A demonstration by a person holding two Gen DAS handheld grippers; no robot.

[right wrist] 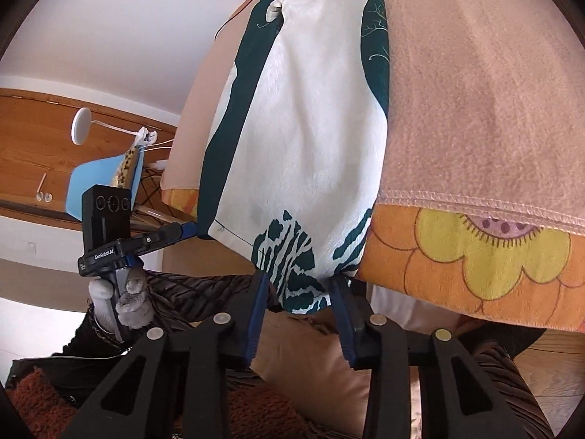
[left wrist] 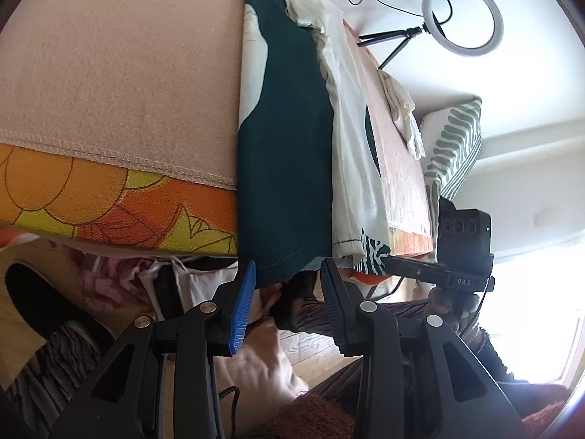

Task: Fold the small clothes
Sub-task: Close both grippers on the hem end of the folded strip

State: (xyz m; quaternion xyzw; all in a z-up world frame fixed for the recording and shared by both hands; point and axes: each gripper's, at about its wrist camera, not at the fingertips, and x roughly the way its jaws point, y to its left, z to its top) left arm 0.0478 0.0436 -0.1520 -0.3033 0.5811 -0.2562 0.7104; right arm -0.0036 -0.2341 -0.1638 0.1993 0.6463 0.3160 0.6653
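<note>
The green and white garment (right wrist: 303, 139) is lying across a pink blanket (right wrist: 493, 91), its hem hanging over the edge. The left gripper (left wrist: 289, 292) and the right gripper (right wrist: 299, 303) are standing open, the hem between their pads, not pressed. One gripper body is showing "GenRobot.AI", the other "DAS".
</note>
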